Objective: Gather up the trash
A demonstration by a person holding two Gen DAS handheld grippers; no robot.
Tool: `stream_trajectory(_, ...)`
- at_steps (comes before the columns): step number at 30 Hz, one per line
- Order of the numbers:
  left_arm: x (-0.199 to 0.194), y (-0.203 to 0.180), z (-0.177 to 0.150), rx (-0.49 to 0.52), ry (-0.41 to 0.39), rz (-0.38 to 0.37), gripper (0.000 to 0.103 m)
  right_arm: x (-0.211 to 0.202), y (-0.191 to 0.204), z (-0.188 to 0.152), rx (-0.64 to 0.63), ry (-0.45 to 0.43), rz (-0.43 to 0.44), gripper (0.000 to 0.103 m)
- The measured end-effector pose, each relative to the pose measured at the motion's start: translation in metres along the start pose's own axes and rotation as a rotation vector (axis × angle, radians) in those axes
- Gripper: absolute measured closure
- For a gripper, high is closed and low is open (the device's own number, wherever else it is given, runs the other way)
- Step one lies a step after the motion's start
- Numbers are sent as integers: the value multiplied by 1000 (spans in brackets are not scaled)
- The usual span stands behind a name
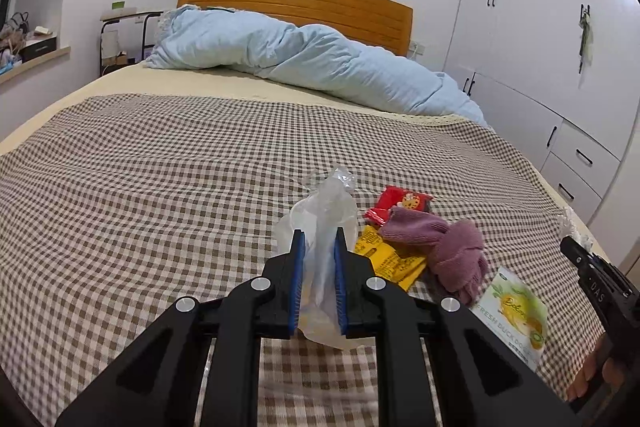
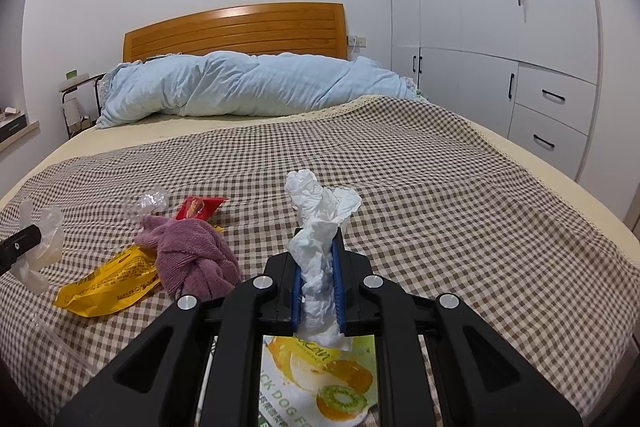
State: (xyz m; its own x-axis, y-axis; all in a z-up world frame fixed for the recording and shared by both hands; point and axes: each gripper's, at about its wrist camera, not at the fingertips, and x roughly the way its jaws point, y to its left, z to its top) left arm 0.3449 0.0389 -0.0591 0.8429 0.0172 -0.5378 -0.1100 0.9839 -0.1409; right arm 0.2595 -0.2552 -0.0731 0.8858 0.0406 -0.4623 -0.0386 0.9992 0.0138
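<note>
Now left gripper [image 1: 319,239] clamps a clear plastic bag [image 1: 320,215] w/ jaws nearly closed. Right gripper [image 2: 318,247] pinches crumpled tissue [image 2: 320,227], same narrow gap, above checked bed cover [image 2: 440,187].

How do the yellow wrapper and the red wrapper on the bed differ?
The yellow wrapper is larger and lies nearer; the red wrapper is smaller and farther up the bed. The yellow one carries dark print, the red one a cookie picture. Both lie flat, partly tucked under the purple cloth.
</note>
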Motion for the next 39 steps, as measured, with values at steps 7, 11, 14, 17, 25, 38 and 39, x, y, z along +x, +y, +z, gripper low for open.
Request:
stream_trajectory(7, -19, -9, -6, 10, -16, -21, 92, -19, -5, -4, -22, -14, -10, 90)
stream_trajectory(11, -31, -18, -11, 30, -33, -33, 92, -30, -8, -5, -21, -24, -4, 90)
stream_trajectory(14, -38, -21, -12, 38, -46, -43, 92, -36, -11, -6, -21, -32, -5, 90)
stream_trajectory(17, -41, -24, -13, 28, -50, -65, 92, -38, -13, -6, -23, -38, -7, 90)
stream_trajectory(25, -49, -26, -9, 27, -74, -99, 92, -43, -12, -9, -51, -49, -9, 90)
stream_trajectory(38, -75, -21, -5, 19, -105, -132, 92, -69, -1, -6, -102, -97, 3, 90)
stream_trajectory(39, -78, -20, -6, 18, -105, -135, 92, -72, -1, -5, -102, -100, 3, 90)
